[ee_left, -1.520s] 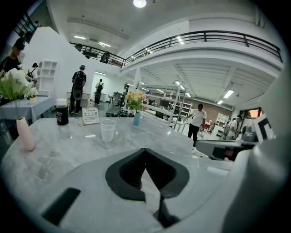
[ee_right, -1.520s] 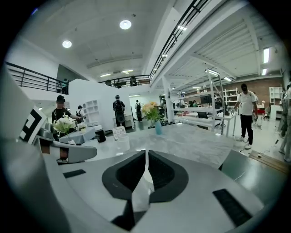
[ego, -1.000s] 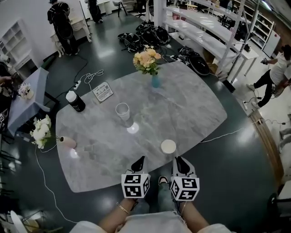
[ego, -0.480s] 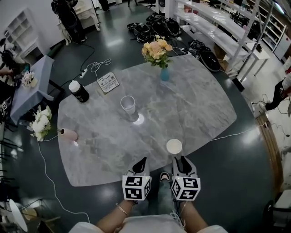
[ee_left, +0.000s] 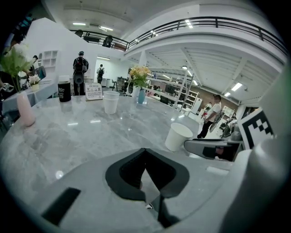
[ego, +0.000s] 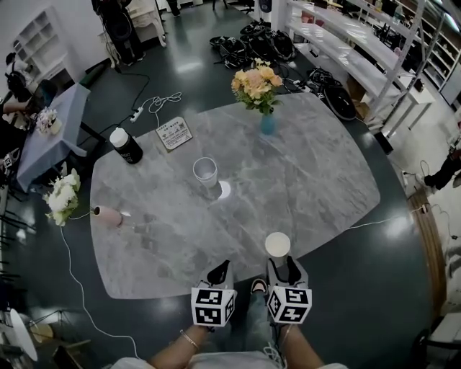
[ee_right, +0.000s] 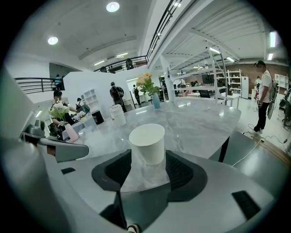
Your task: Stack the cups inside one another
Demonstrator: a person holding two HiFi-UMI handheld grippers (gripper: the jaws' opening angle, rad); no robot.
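Two cups on the tabletop (ego: 317, 180): the right claw (ego: 287, 269), jaws just opening, faces the near cup (ego: 277, 245) without touching; the far cup (ego: 205, 171) stands well apart; the left claw (ego: 220, 272) is closed, empty.

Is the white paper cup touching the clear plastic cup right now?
Apart: head view shows bare tabletop between white paper cup and clear plastic cup.

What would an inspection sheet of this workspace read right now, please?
Surface: grey marble table, glossy.
Job's things: white paper cup near the front edge; clear cup mid-table; both upright, apart, not stacked.
Clutter: blue vase of flowers, pink vase, black bottle, sign card.
Grippers: left gripper shut, empty; right gripper open, its jaws have just been opening, white paper cup ahead of their gap, ungripped.
Cables: power strip lead and white cable on the floor.
Surroundings: shelving, side table, people far off.
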